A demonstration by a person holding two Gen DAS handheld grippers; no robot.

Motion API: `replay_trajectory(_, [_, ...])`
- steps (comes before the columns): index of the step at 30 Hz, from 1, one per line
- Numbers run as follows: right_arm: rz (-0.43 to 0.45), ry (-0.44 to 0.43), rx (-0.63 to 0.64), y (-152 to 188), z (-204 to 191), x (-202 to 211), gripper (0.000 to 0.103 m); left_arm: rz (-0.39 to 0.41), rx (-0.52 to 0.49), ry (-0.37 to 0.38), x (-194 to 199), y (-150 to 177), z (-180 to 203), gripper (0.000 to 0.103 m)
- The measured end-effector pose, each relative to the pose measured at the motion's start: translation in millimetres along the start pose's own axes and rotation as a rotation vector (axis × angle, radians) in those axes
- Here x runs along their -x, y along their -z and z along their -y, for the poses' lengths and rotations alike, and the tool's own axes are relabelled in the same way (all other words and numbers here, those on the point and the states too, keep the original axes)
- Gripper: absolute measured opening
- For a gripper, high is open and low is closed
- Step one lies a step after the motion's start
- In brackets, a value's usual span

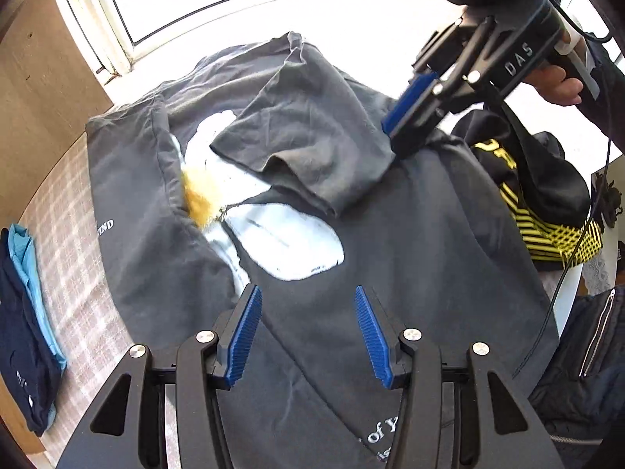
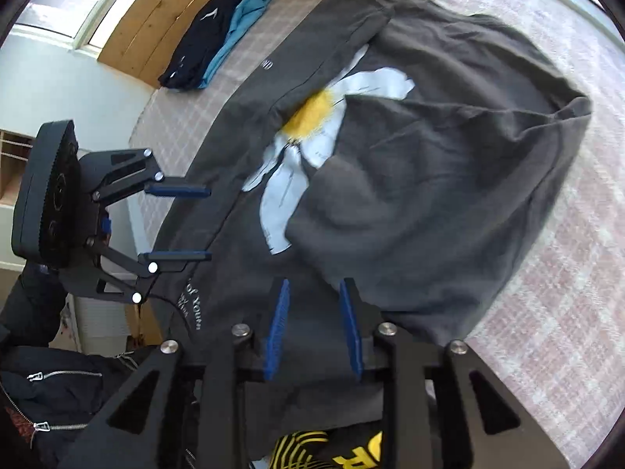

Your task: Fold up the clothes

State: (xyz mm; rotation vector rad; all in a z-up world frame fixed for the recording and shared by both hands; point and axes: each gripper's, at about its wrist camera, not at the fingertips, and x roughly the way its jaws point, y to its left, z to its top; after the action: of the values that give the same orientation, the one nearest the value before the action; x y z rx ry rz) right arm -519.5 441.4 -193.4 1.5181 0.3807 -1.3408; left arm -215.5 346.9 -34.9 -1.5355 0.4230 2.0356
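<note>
While the grey daisy-print T-shirt (image 1: 297, 179) lies half folded on the checked bedspread (image 2: 547, 312), both left gripper (image 1: 308, 332) and right gripper (image 2: 314, 328) stand parted, so its loosely turned-in sleeve (image 1: 308, 144) could slide back.

Both grippers are black with ribbed blue finger pads (image 1: 246, 336) and silver screws (image 1: 411, 334); the right gripper (image 1: 410, 117) bears white "DAS" lettering and a black cable (image 1: 586, 234).
</note>
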Motion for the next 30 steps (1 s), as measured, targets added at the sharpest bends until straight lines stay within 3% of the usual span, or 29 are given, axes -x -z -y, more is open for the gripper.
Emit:
replay_trajectory(4, [0.129,0.207,-0.133,-26.3,45.0,32.8,0.034,0.019,0.024,0.052,-16.5,-21.9,-8.6,0.048])
replay_trajectory(7, [0.155,0.271,-0.198,-48.6,75.5,40.9,0.035,0.005,0.095,0.114,-28.1,-27.8,-24.6,0.048])
replay_trajectory(9, [0.152,0.247,-0.176,-62.9,79.2,39.0,0.035,-0.002,0.123,0.131,-29.8,-26.5,-27.8,0.048])
replay_trajectory(13, [0.050,0.348,0.103,-87.4,47.3,16.6,0.035,0.000,0.165,0.149,-27.4,-24.1,-27.1,0.048])
replay_trajectory(16, [-0.046,0.375,0.275,-98.3,32.3,-0.2,0.035,-0.006,0.179,0.150,-30.4,-25.1,-24.2,0.048])
replay_trajectory(21, [-0.143,0.293,0.393,-105.2,26.1,-12.1,0.035,-0.025,0.196,0.131,-43.4,-33.0,-21.7,0.048])
replay_trajectory(28, [-0.299,0.426,0.504,-100.8,28.5,-43.6,0.034,-0.050,0.209,0.104,-60.4,-44.0,-17.3,0.048])
replay_trajectory(30, [-0.292,0.421,0.520,-99.4,27.5,-42.7,0.012,-0.050,0.183,0.097,-61.4,-47.4,-13.2,0.039])
